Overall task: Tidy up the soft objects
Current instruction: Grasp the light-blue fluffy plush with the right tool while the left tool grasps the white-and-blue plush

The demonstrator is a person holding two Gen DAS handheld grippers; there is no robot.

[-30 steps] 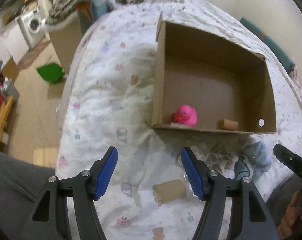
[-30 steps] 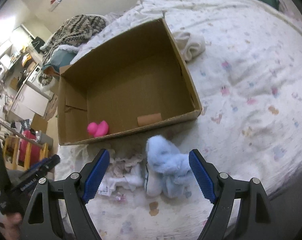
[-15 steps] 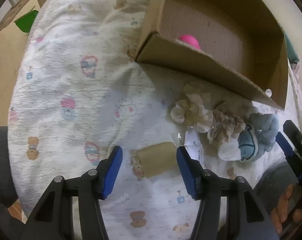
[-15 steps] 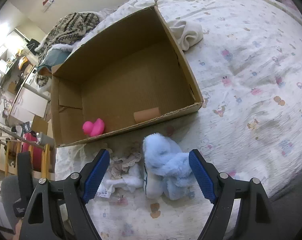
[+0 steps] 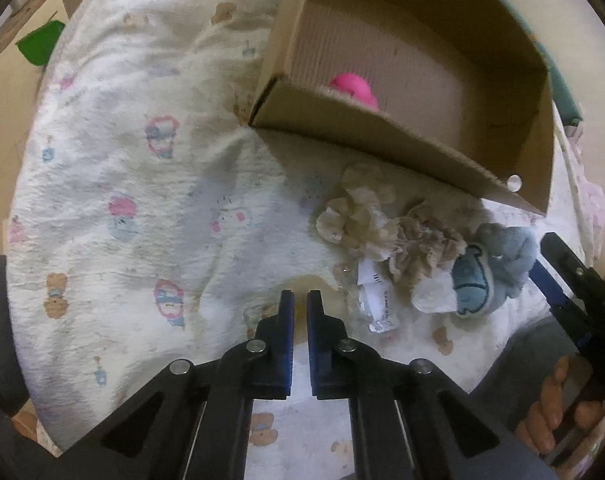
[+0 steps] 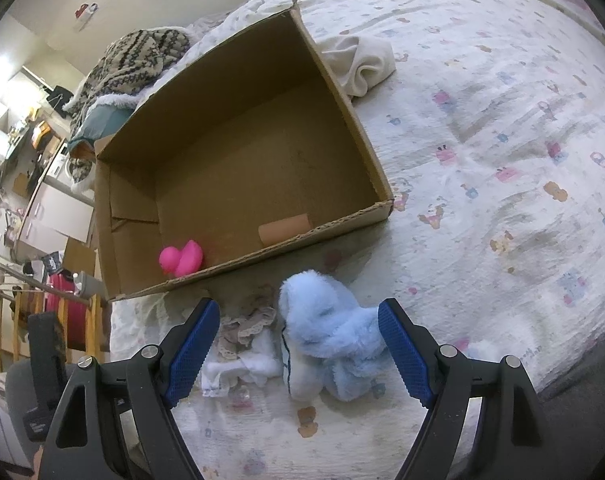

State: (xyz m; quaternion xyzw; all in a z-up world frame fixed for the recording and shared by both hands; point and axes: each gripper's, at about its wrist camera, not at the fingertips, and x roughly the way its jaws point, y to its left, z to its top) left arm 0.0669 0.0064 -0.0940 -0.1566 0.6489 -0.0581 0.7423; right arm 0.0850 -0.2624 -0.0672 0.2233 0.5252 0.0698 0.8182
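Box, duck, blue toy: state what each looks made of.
Box: corrugated cardboard, matte brown, with fluting showing along its cut edges. Duck: probably rubber or soft plastic, smooth and evenly bright pink, though the sheen is faint. Blue toy: plush fabric with long fuzzy pile and a white underside; its filling cannot be seen.

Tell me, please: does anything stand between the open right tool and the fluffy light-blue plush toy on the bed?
Nothing visible does. The fluffy light-blue plush toy lies between the spread fingers of the right tool, with open space around it. The beige lace cloth lies beside it, toward the left finger, not in front.
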